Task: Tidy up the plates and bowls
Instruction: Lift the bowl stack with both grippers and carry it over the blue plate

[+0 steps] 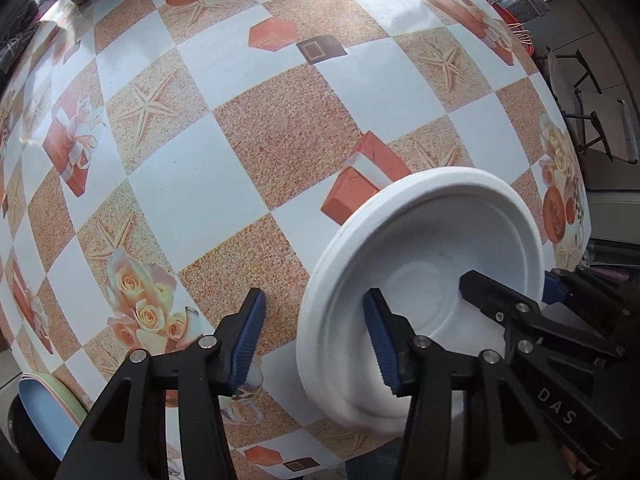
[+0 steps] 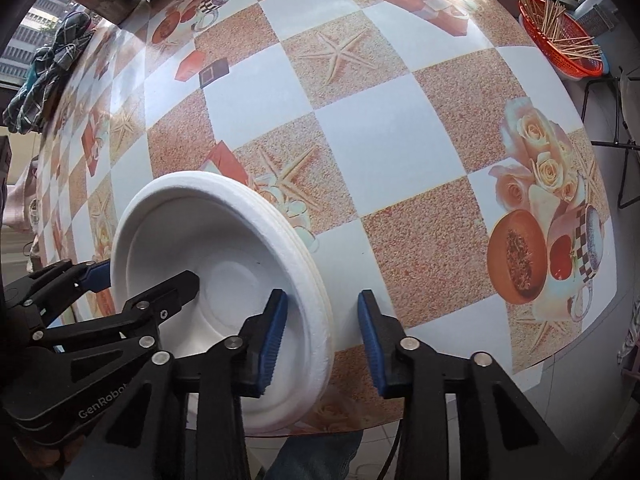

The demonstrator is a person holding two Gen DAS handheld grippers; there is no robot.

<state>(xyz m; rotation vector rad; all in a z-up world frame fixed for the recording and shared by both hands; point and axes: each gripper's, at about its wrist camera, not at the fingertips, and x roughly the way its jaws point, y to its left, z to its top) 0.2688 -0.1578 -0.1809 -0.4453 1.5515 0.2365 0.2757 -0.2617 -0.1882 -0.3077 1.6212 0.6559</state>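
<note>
**Q:** Reading from the left, what lies at the lower left of the left wrist view?

**A:** A pile of pastel blue, green and pink flat plates [image 1: 44, 404], at the edge of the table with the checkered orange-and-white vinyl tablecloth [image 1: 192, 168]. No finger touches it.

**Q:** And the left gripper [image 1: 314, 296]?

**A:** Its fingers are spread astride the left rim of the stack of white foam bowls [image 1: 420, 236], one blue pad outside on the cloth side and one inside the cavity. Neither visibly presses the wall.

**Q:** Where does the stack sit?

**A:** Near the table's front edge, low and right of centre in the left wrist view. Its layered rims show several bowls nested together.

**Q:** The right gripper [image 2: 322, 296]?

**A:** It mirrors the left. Its fingers are parted over the opposite rim, with the inner pad close to the wall and the outer pad apart from it.

**Q:** Why this arrangement?

**A:** Probably because light, flexible foam is steadier when held on two sides. Closing both would let the stack move as one unit.
</note>
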